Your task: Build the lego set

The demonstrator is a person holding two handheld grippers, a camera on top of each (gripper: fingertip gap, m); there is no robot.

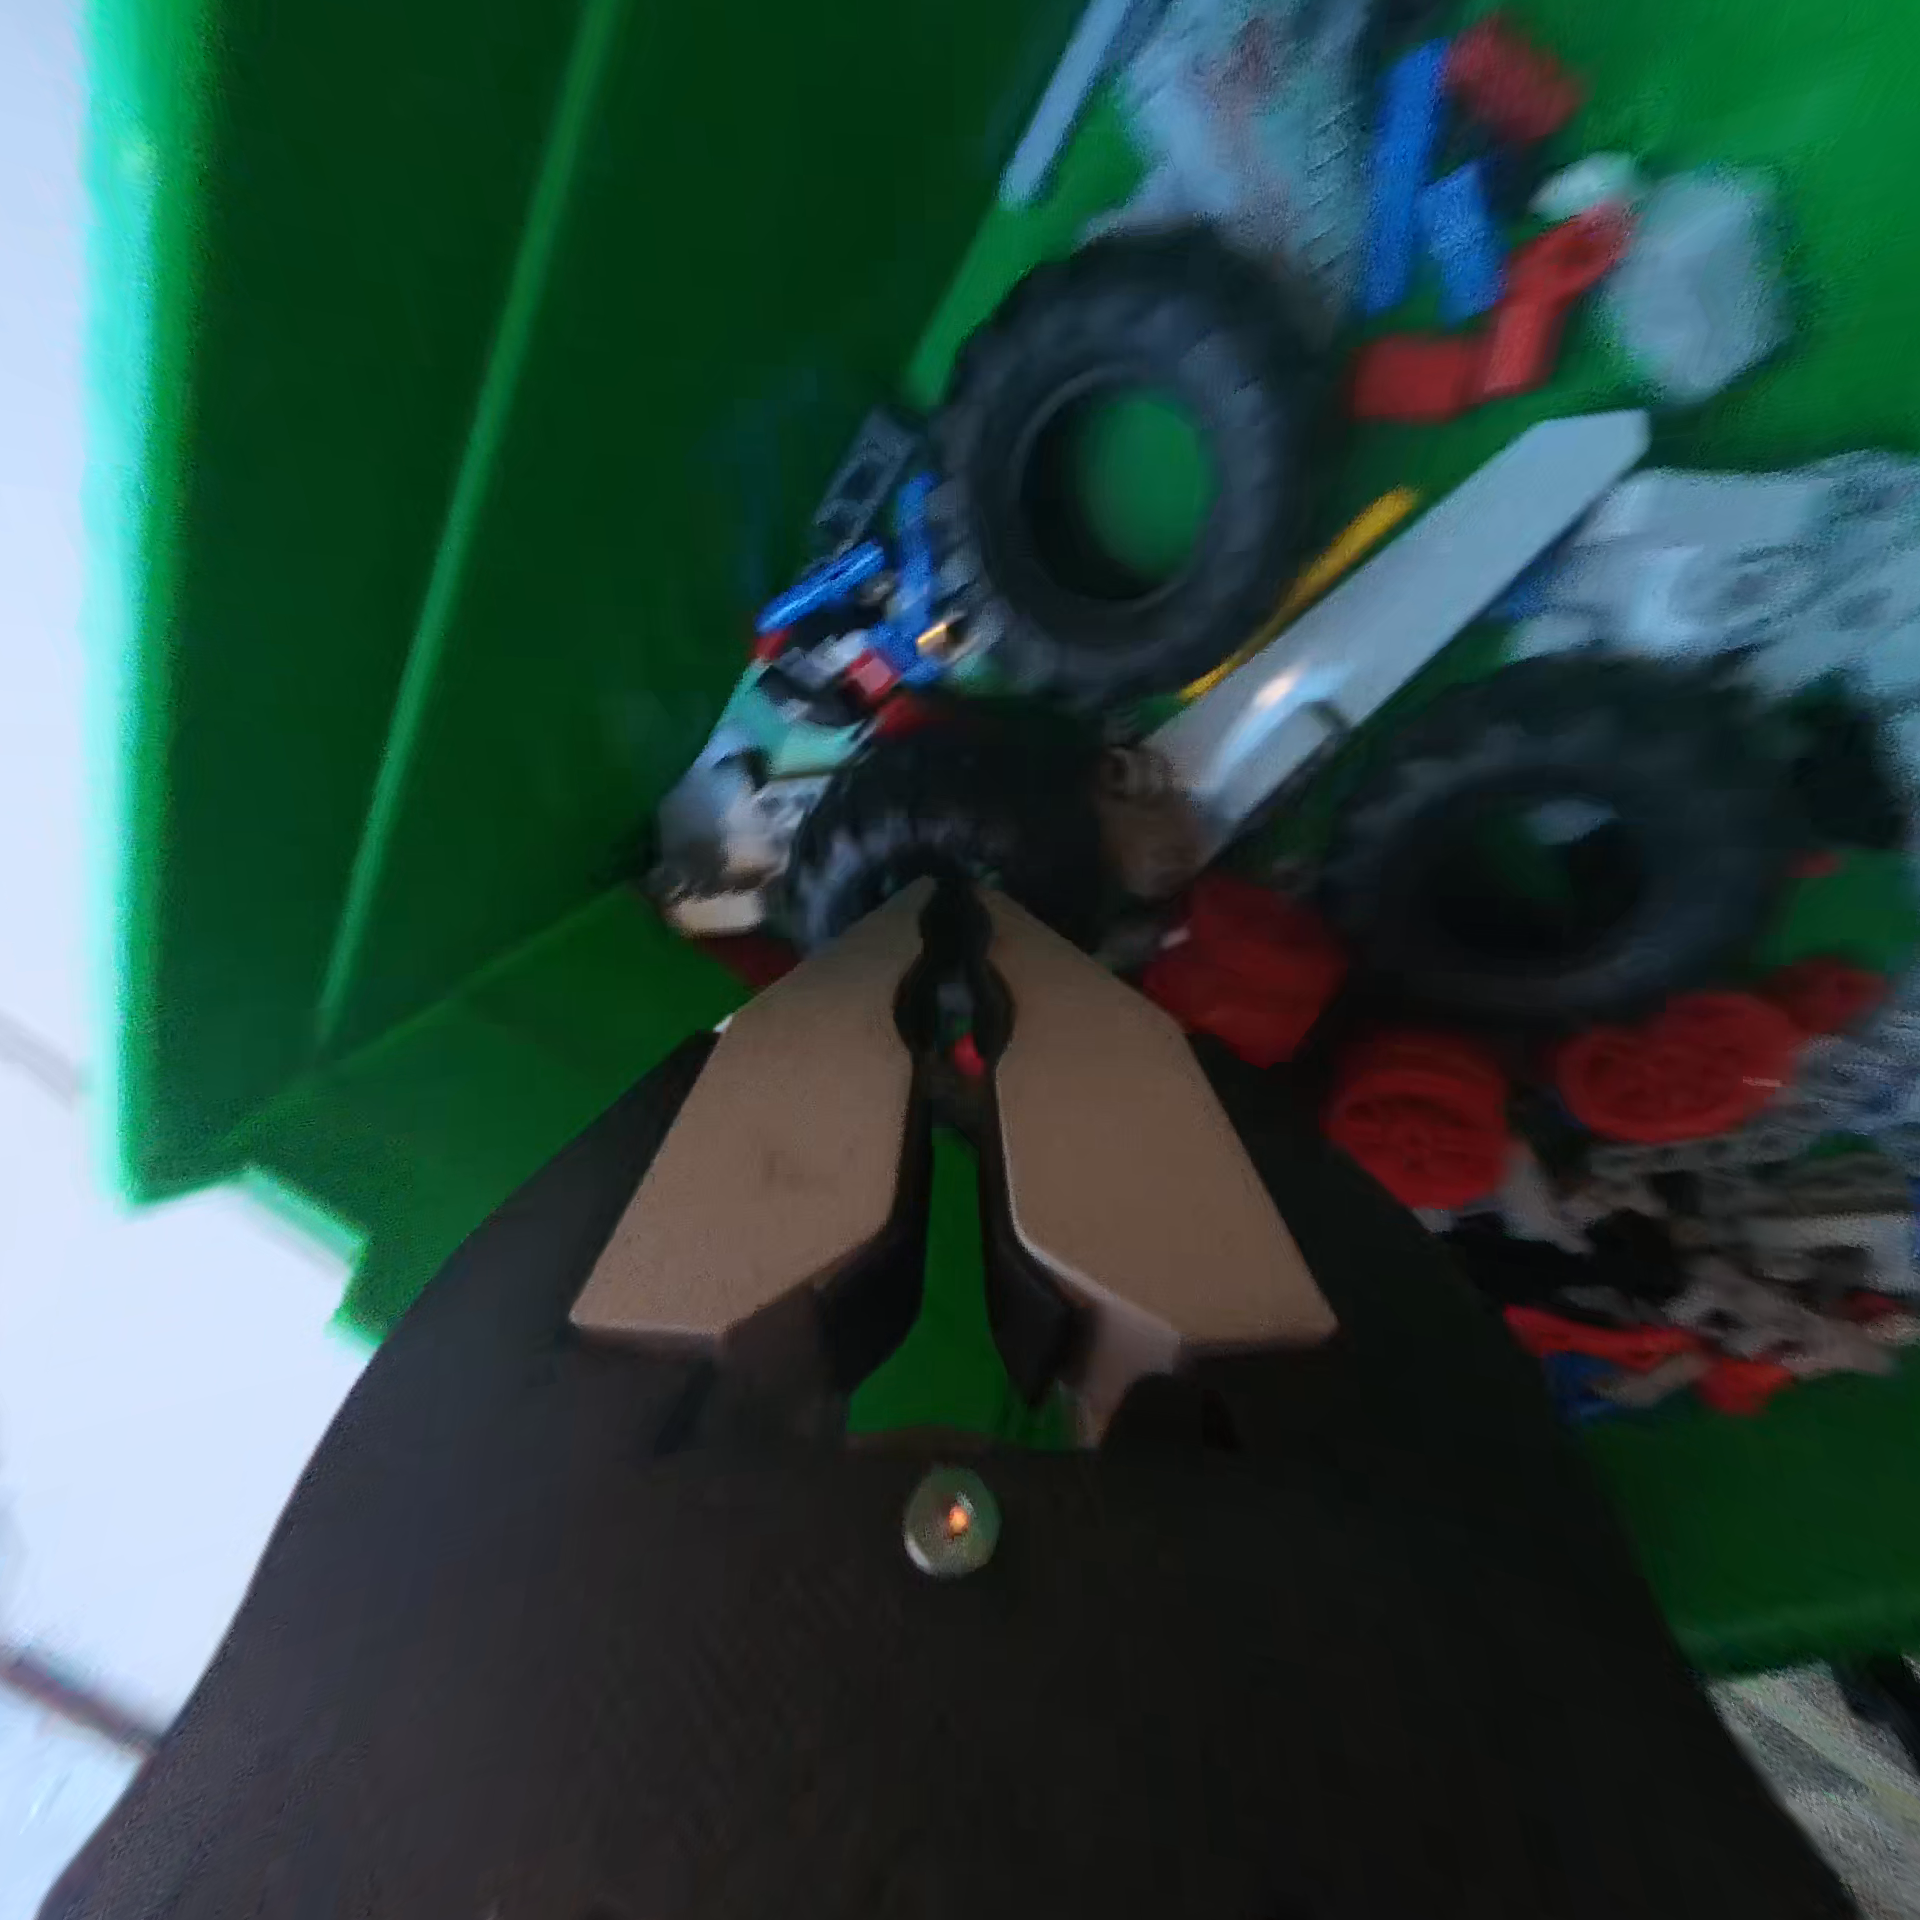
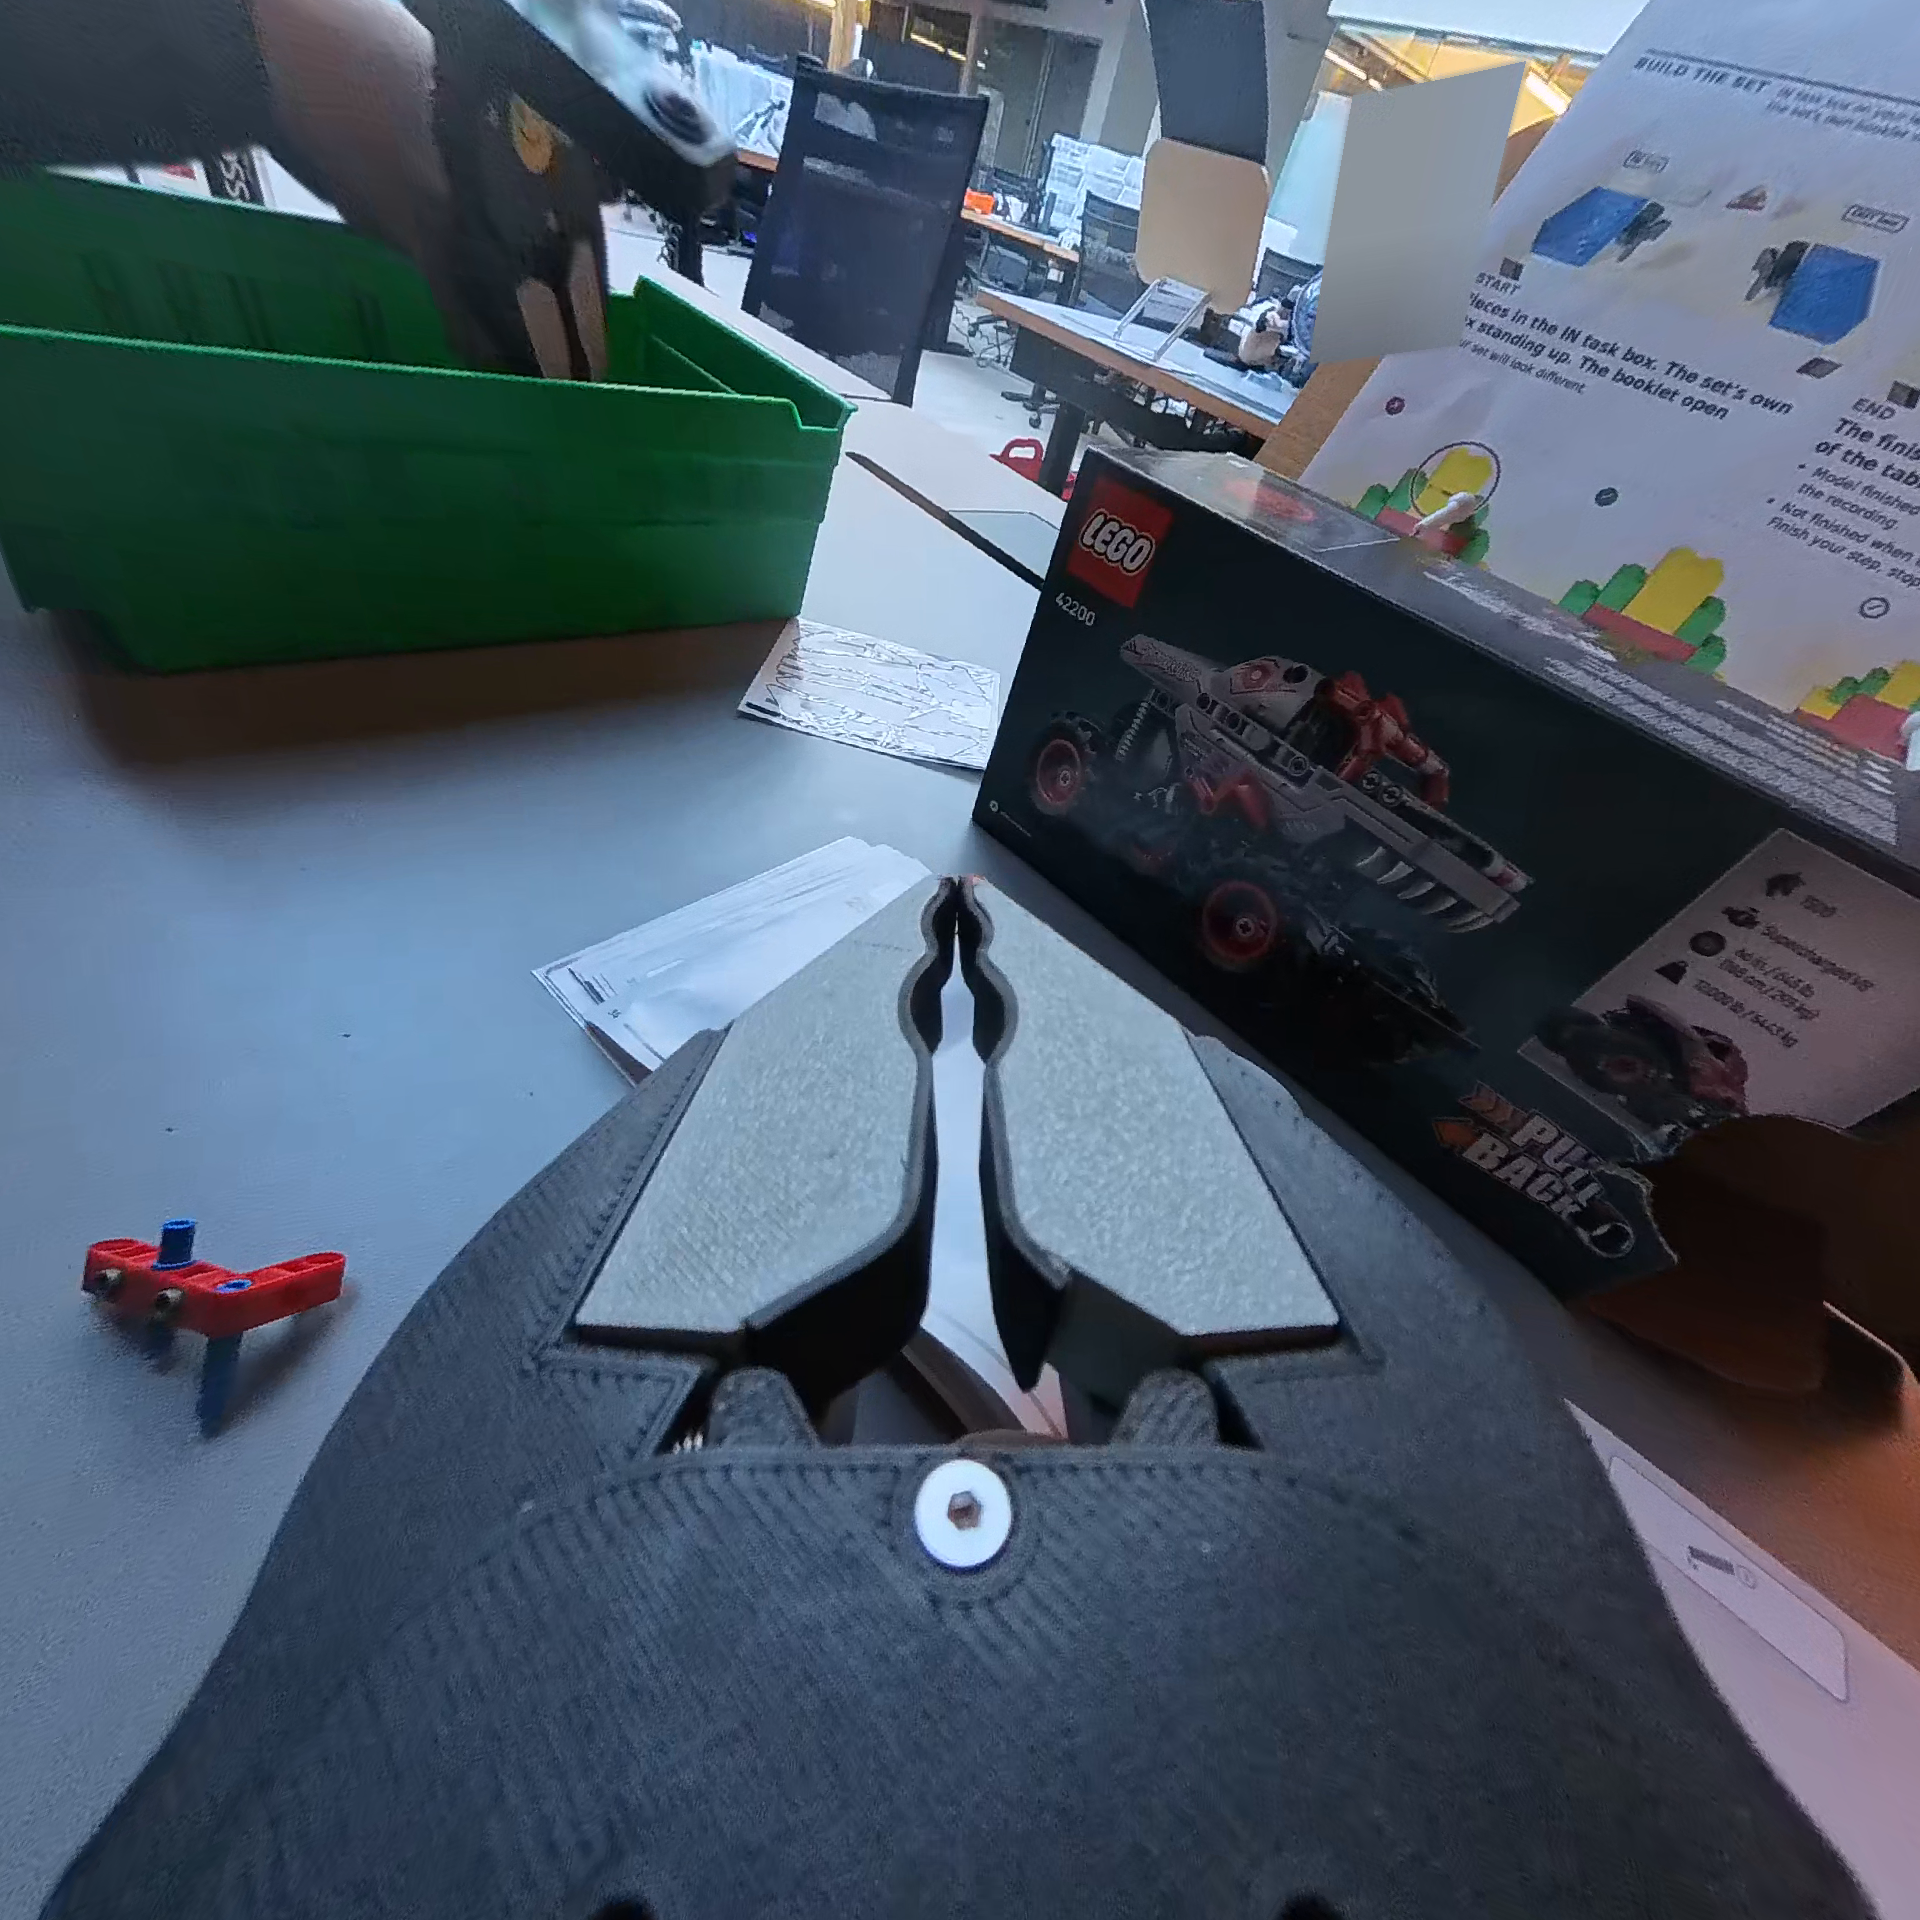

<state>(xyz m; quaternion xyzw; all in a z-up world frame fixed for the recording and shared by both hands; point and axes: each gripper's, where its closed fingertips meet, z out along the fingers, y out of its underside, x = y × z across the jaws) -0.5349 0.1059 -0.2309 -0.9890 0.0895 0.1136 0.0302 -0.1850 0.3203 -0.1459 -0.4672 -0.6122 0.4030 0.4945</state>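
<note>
My left gripper (image 1: pixel 948 902) reaches into the green bin (image 1: pixel 416 520), jaws shut, tips against a black tyre (image 1: pixel 935 810). The blur hides whether it grips anything. Loose parts fill the bin: two more black tyres (image 1: pixel 1132 468) (image 1: pixel 1558 842), red wheel hubs (image 1: pixel 1413 1112), blue beams (image 1: pixel 1423 208) and a grey panel (image 1: pixel 1403 603). My right gripper (image 2: pixel 958 885) is shut and empty, hovering over the instruction booklet (image 2: pixel 727 956). A small red and blue sub-assembly (image 2: pixel 208 1283) lies on the grey table to its left. The left gripper (image 2: pixel 556 322) also shows in the right wrist view, dipping into the bin (image 2: pixel 416 499).
The dark set box (image 2: pixel 1351 831) stands to the right of my right gripper. A sticker sheet (image 2: pixel 883 696) lies between box and bin. A printed instruction sheet (image 2: pixel 1662 364) stands behind the box. Bare grey table (image 2: pixel 312 935) lies between the bin and the sub-assembly.
</note>
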